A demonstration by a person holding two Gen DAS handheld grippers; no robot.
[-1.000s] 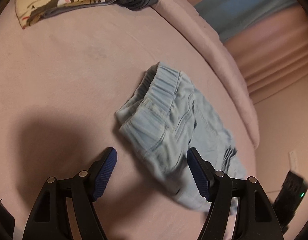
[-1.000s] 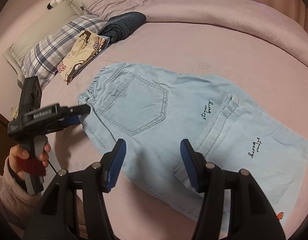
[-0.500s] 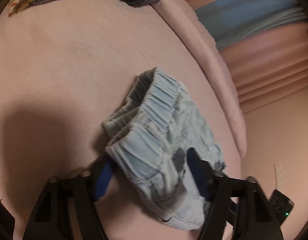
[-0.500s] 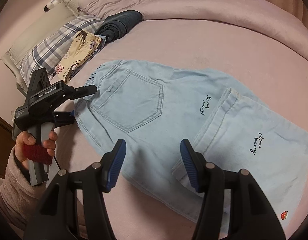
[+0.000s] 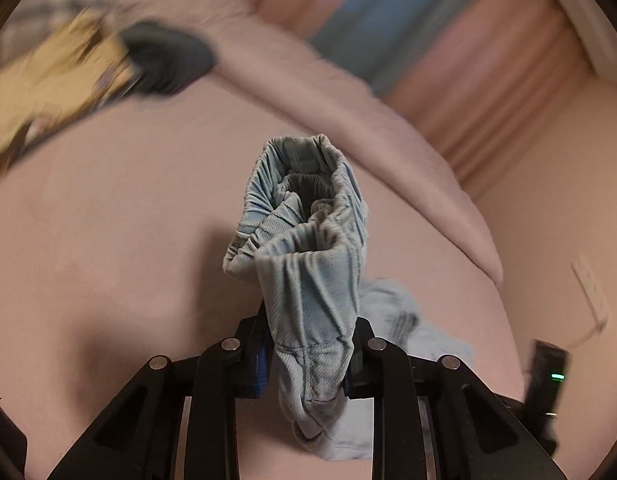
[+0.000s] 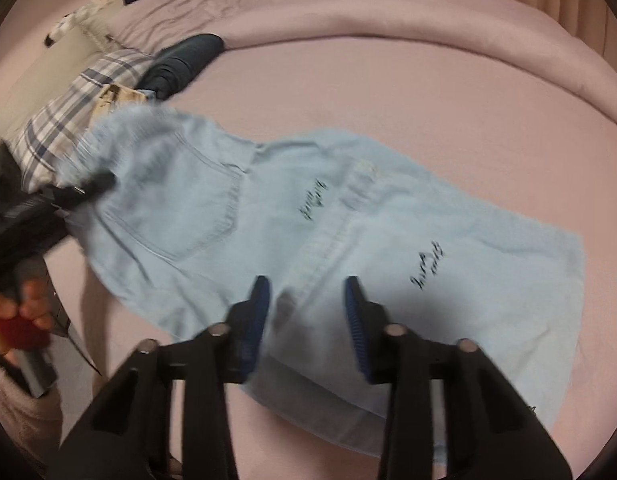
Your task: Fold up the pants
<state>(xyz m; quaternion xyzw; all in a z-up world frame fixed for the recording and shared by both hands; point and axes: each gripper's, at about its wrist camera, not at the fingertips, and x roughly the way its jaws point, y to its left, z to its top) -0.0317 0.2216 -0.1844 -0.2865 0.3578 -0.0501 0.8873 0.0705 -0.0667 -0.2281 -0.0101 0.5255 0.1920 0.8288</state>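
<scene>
Left gripper (image 5: 308,360) has just closed, clamped on one pants (image 6: 348,240) waistband; right gripper (image 6: 306,320), closing, stands apart. Two script labels, unreadable.

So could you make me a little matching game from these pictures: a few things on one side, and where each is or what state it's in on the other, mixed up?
Things:
1. left gripper
2. right gripper
3. dark folded garment
4. plaid pillow

States or places:
A. behind the raised waistband, at the bed's far left
B. clamped on bunched denim
C. beside the pillow, against the rolled pink blanket
D. jaws apart over the jeans, pads not seen pressing the cloth

Pairs: 1-B, 2-D, 3-C, 4-A
</scene>
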